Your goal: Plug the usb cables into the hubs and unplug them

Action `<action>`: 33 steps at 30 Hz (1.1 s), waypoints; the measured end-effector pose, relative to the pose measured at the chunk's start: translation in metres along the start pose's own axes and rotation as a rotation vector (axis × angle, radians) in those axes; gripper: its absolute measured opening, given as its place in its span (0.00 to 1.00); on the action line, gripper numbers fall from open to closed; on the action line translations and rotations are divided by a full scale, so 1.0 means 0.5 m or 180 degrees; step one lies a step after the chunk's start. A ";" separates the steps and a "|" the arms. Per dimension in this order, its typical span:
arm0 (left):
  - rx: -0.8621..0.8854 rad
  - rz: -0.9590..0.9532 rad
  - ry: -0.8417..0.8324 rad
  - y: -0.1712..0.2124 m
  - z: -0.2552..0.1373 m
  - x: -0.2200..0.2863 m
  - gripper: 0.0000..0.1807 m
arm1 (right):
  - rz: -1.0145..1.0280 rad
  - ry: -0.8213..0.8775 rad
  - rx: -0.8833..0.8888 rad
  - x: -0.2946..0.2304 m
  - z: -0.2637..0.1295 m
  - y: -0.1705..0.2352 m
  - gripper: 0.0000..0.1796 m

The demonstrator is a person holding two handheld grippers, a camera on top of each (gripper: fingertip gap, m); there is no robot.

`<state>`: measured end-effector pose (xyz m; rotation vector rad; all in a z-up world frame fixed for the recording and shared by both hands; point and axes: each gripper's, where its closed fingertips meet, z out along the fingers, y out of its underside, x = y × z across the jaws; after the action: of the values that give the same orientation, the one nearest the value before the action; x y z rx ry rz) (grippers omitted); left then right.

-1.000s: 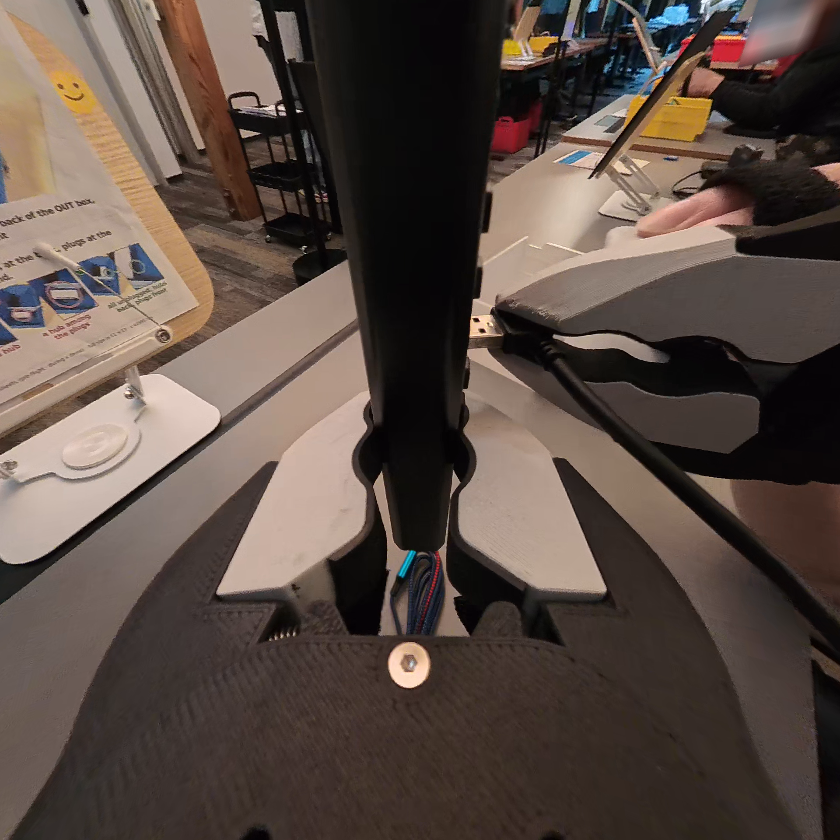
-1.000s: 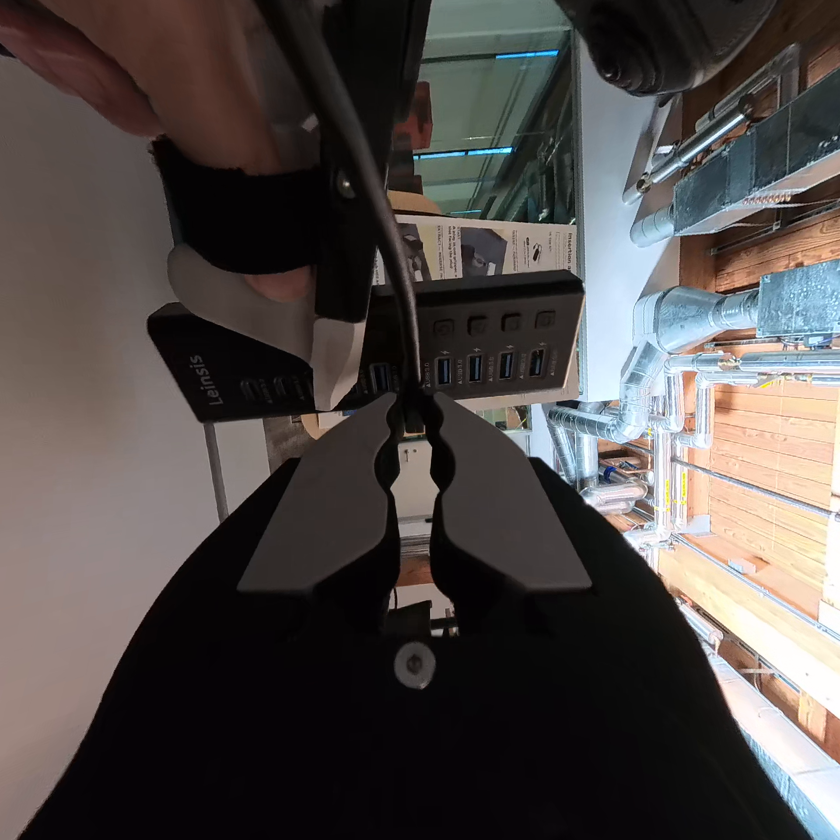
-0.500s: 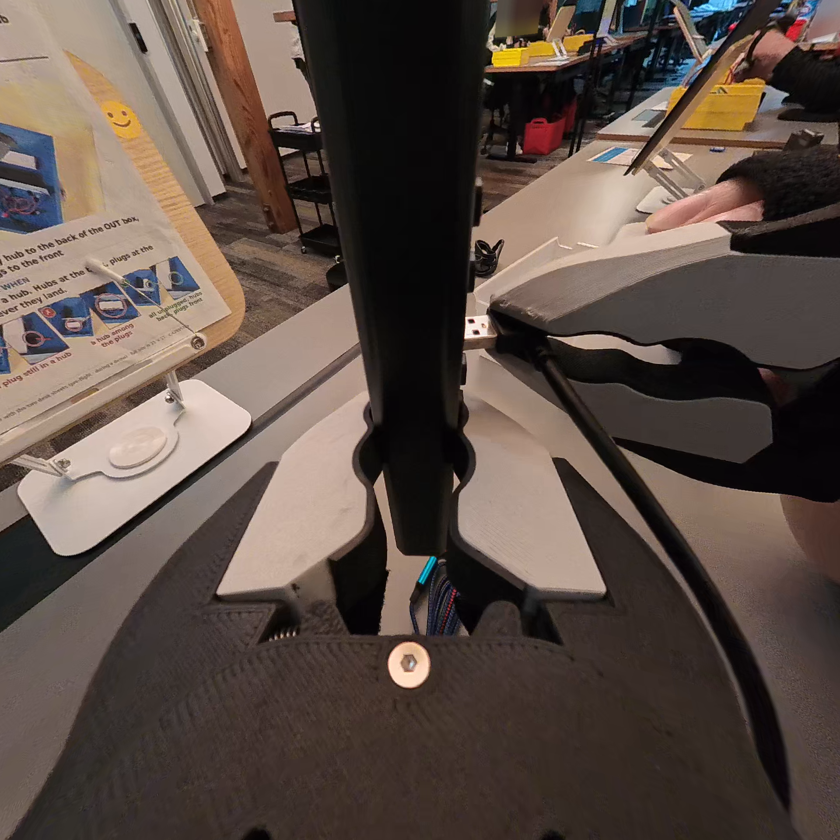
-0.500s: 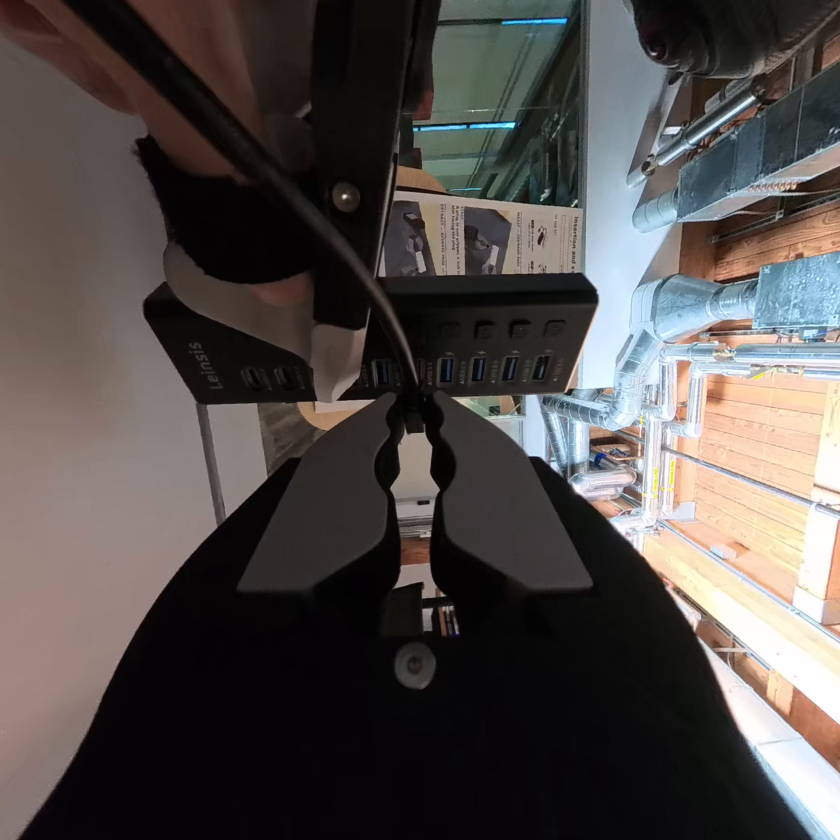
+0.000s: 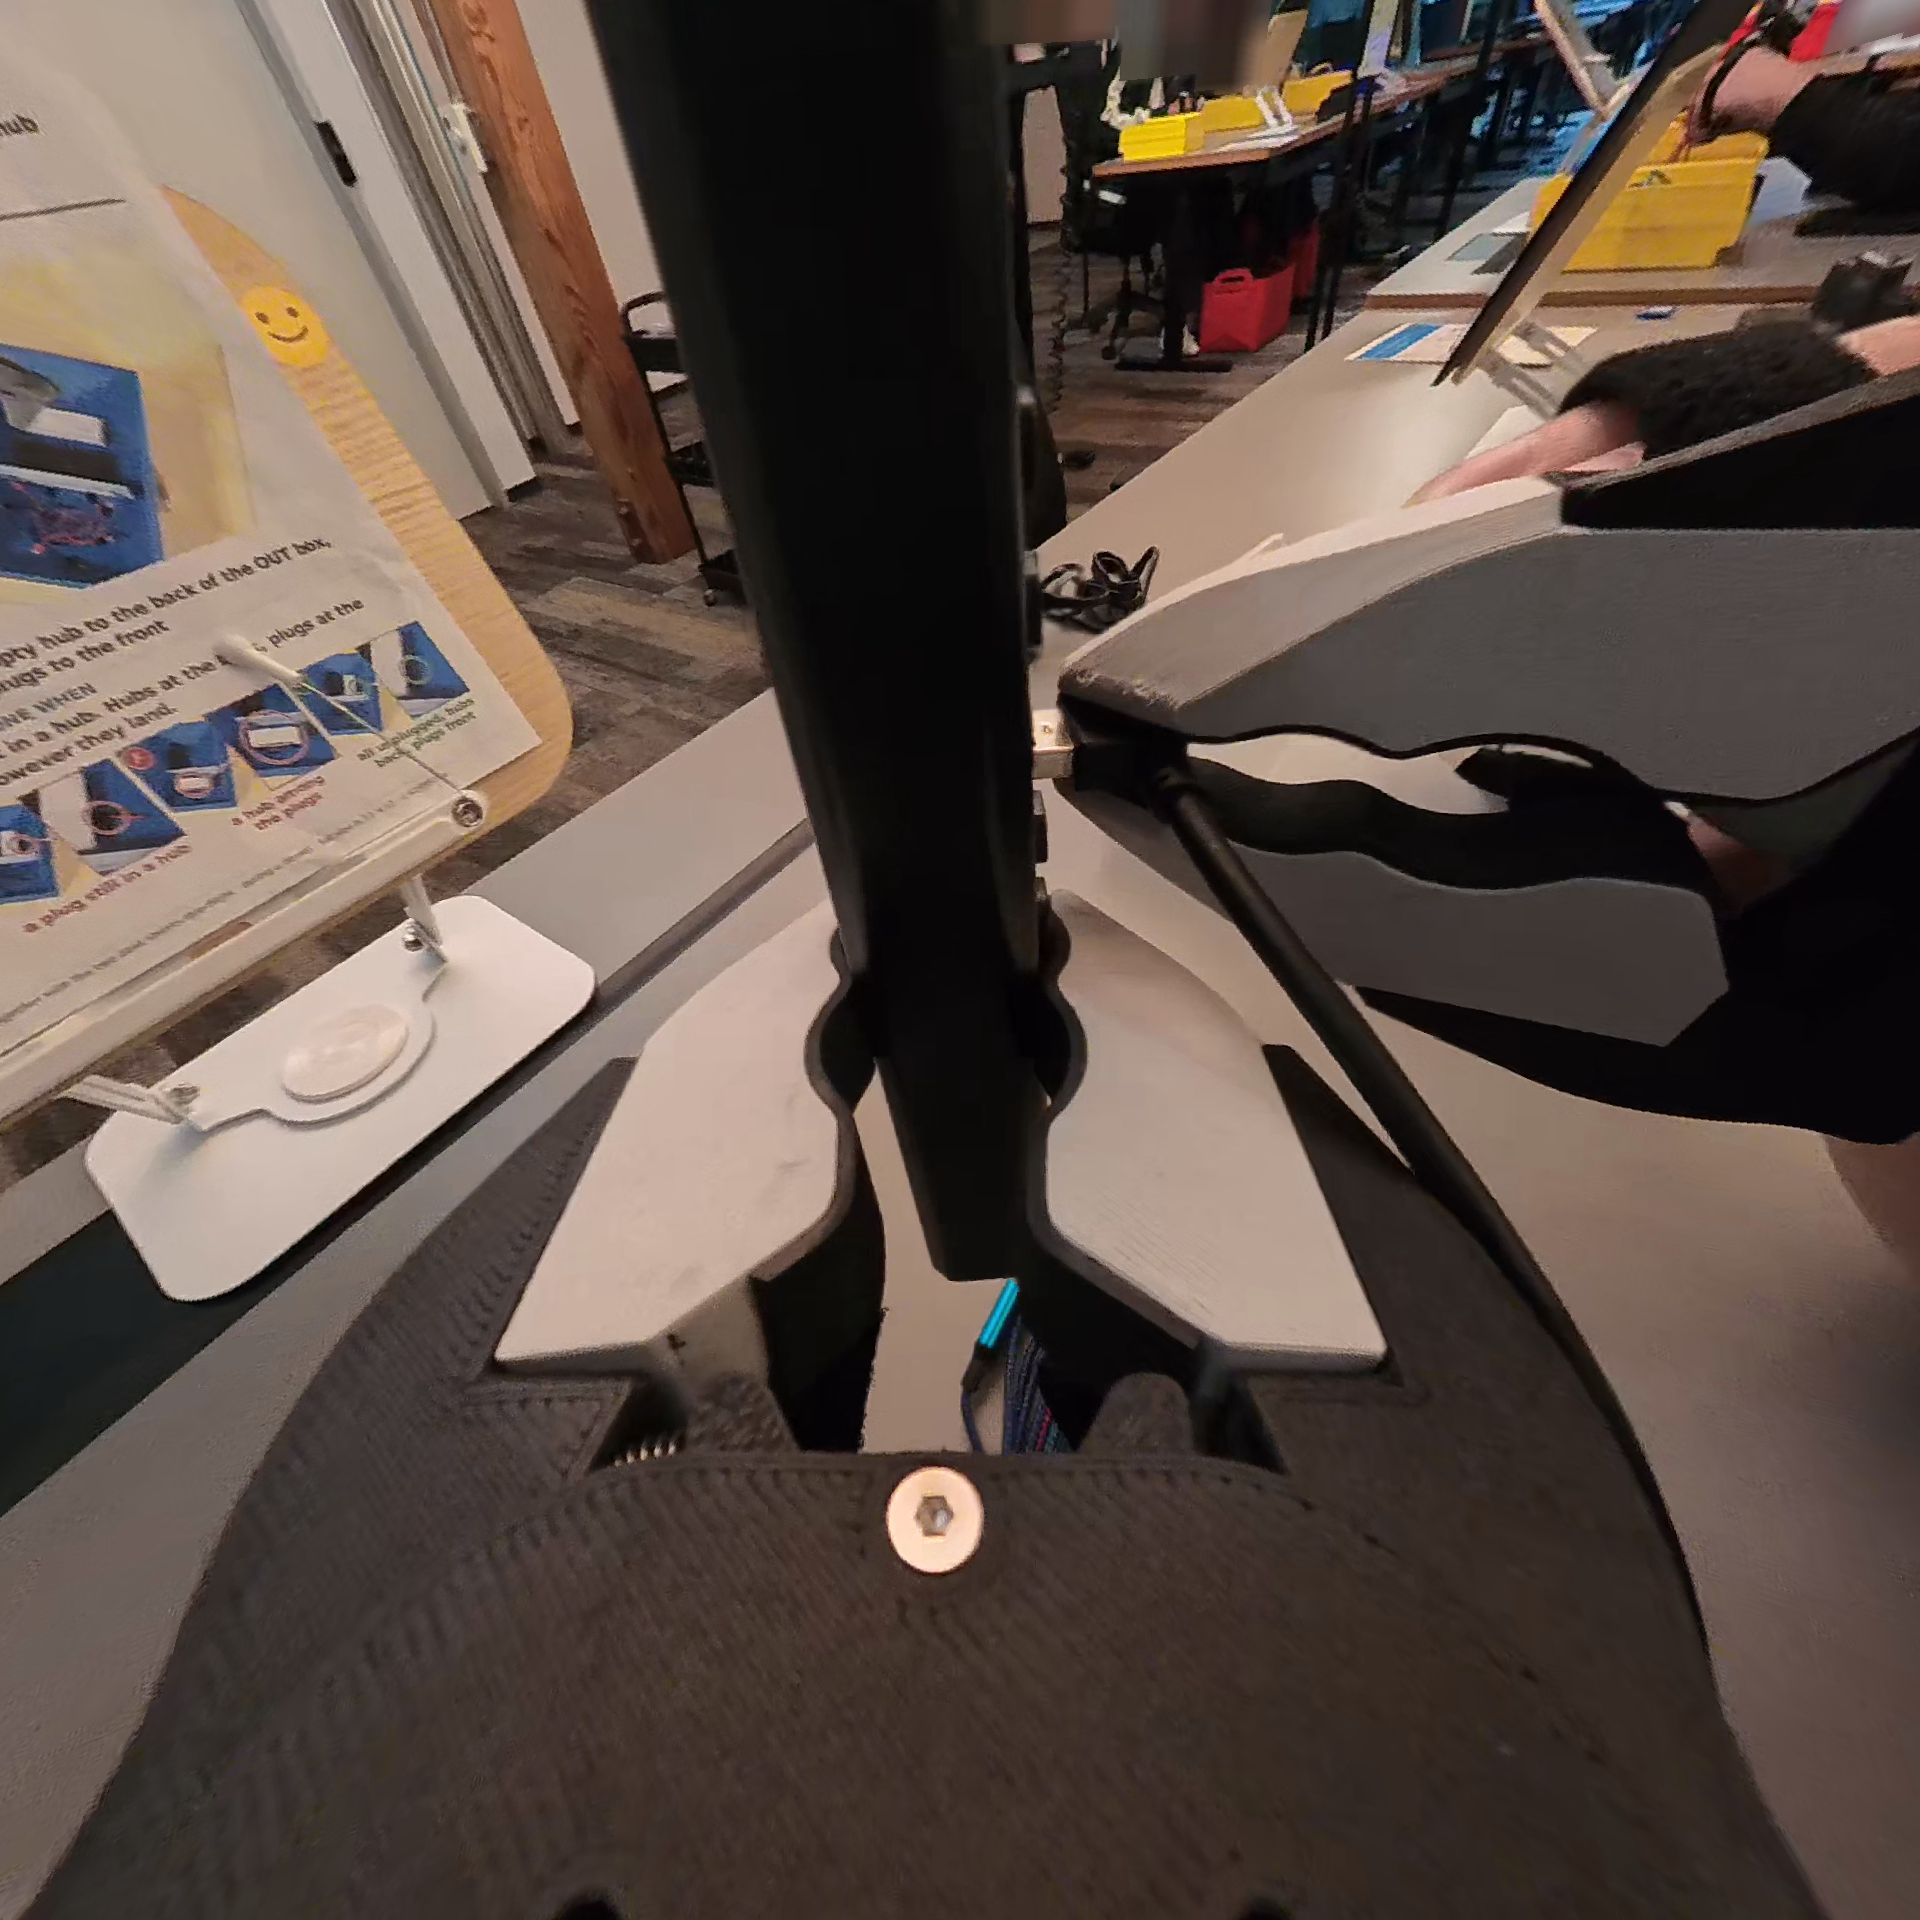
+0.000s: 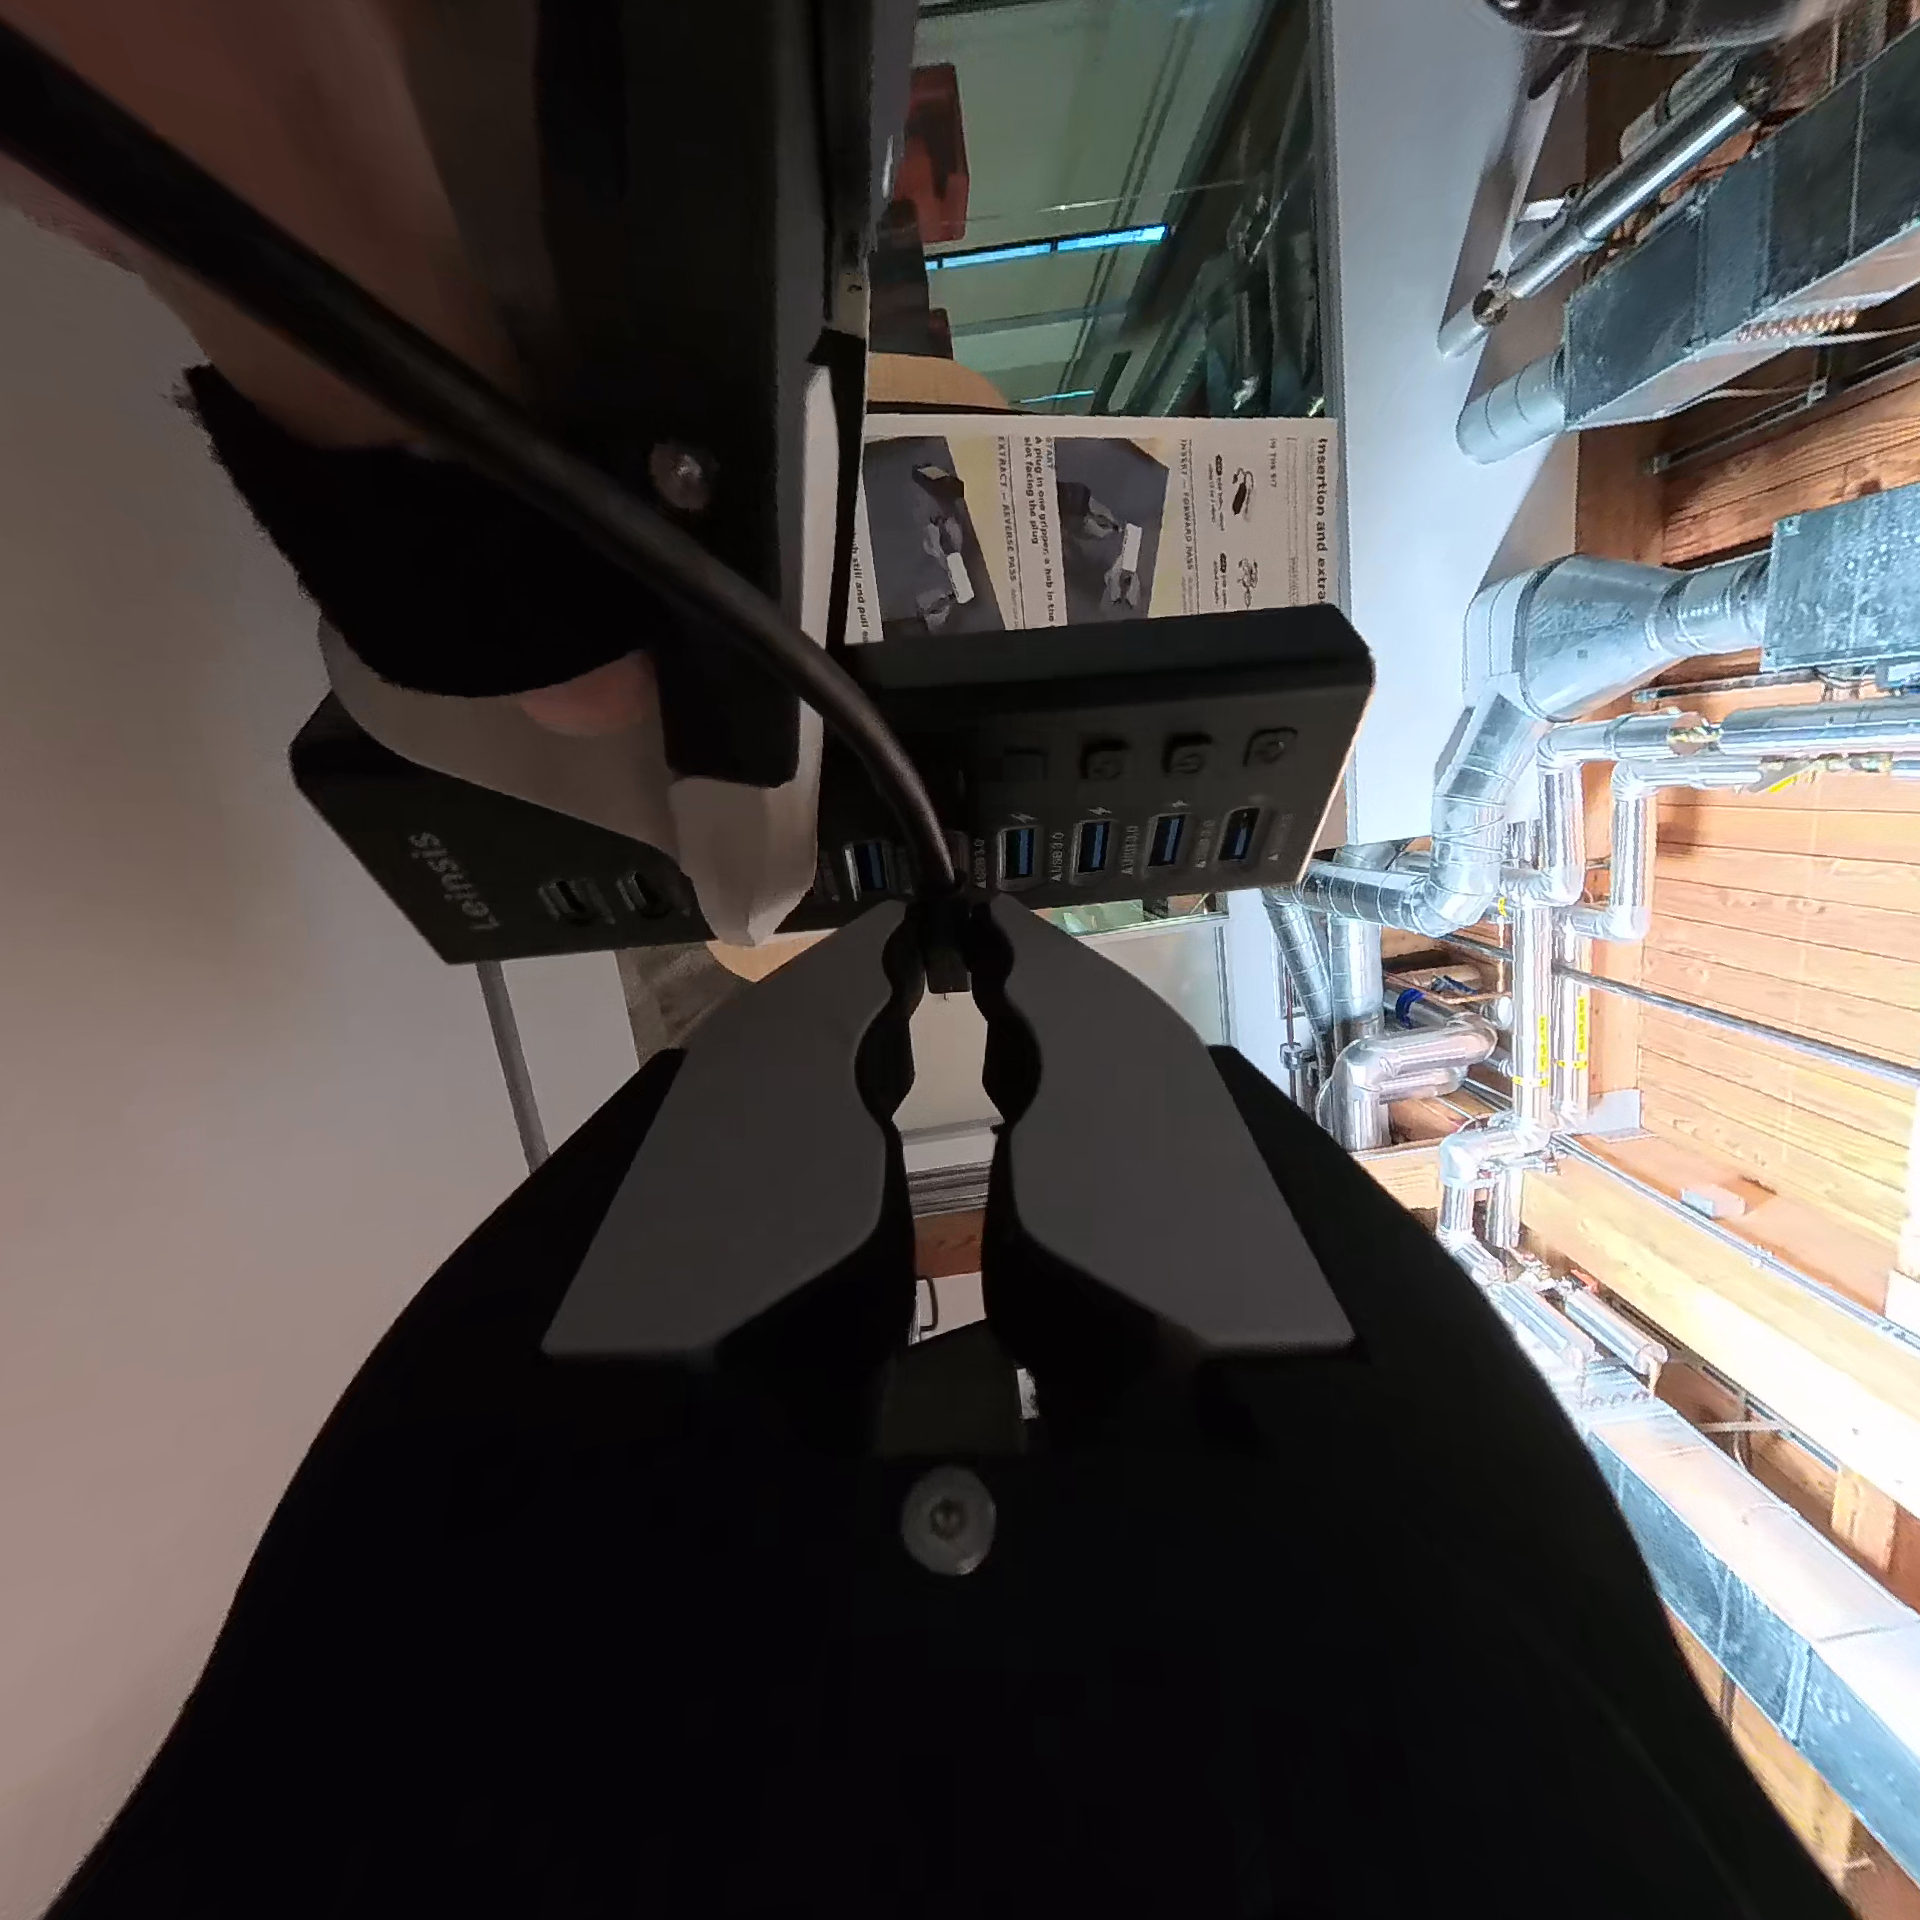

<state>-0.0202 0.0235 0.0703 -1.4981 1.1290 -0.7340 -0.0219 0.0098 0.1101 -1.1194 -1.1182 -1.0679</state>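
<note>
My left gripper (image 5: 945,1029) is shut on a black USB hub (image 5: 862,520) and holds it upright above the grey table. In the right wrist view the hub (image 6: 1122,717) shows its row of ports. My right gripper (image 6: 940,925) is shut on the black USB plug (image 6: 943,961) of a black cable (image 6: 520,457). In the left wrist view the right gripper (image 5: 1086,758) comes in from the right, and the plug's silver tip (image 5: 1051,746) sits at the hub's side, partly in a port. How deep it sits is hidden.
An instruction sheet on a wooden stand (image 5: 208,644) with a white base (image 5: 343,1081) stands at the left on the grey table (image 5: 1714,1351). Coloured cables (image 5: 1013,1382) lie under my left gripper. Yellow bins (image 5: 1652,208) sit on far tables.
The plug's silver tip has moved closer into the hub's side, so less metal shows. The hub fills more of the right wrist view. Both grippers stay shut.
</note>
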 end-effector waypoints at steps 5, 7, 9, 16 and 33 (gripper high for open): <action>0.0067 0.0267 -0.0069 -0.009 -0.005 -0.003 0.15 | 0.0012 0.0122 0.0018 0.009 -0.002 -0.006 0.05; 0.0066 0.0432 -0.0122 -0.009 -0.006 -0.005 0.15 | 0.0011 0.0122 0.0033 0.009 -0.003 -0.006 0.05; 0.0056 0.0518 -0.0162 -0.009 -0.005 -0.005 0.15 | 0.0036 0.0103 0.0038 0.008 -0.003 -0.005 0.05; 0.0099 0.0452 -0.0138 -0.009 -0.005 -0.008 0.15 | 0.0066 0.0213 -0.0049 0.008 0.001 -0.010 0.05; 0.0251 0.0318 0.0121 -0.035 -0.028 0.010 0.15 | 0.0067 0.0336 0.0461 0.034 -0.035 -0.038 0.05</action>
<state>-0.0265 0.0133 0.0902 -1.3571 1.1815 -0.7324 -0.0362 -0.0111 0.1278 -0.9481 -1.0801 -1.0018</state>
